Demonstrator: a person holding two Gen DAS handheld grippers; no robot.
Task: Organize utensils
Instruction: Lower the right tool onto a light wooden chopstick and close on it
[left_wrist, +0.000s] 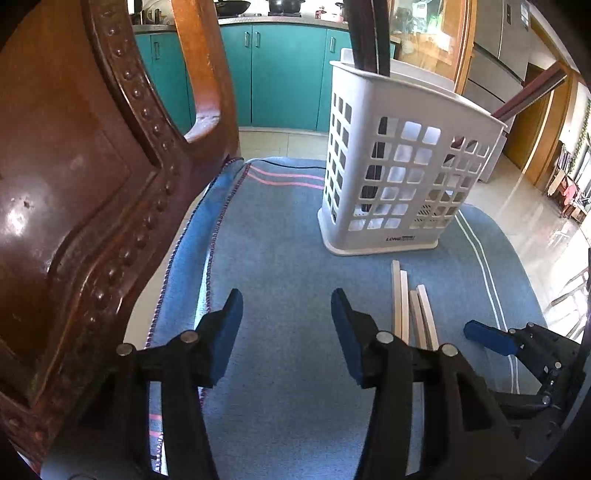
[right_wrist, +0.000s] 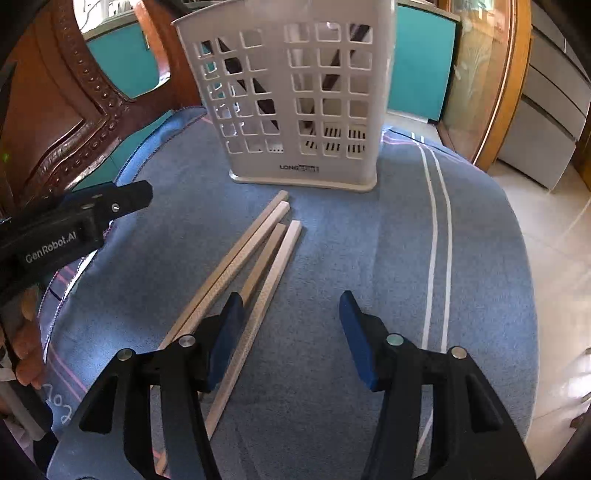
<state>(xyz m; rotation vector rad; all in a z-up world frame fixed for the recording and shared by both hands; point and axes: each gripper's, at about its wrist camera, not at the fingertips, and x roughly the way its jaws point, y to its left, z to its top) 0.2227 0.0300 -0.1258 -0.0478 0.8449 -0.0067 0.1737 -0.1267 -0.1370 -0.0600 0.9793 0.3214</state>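
Chopsticks (right_wrist: 236, 280) lie beside open, empty right tongs (right_wrist: 291, 321).

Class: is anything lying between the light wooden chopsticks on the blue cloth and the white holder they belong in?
Nothing visible. Only bare blue cloth separates the chopsticks from the white holder, whose top is open.

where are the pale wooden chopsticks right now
The four pale wooden chopsticks lie flat on the blue striped cloth, just in front of the white slotted plastic utensil holder; in the right wrist view they run under the right hand-held gripper's left finger.
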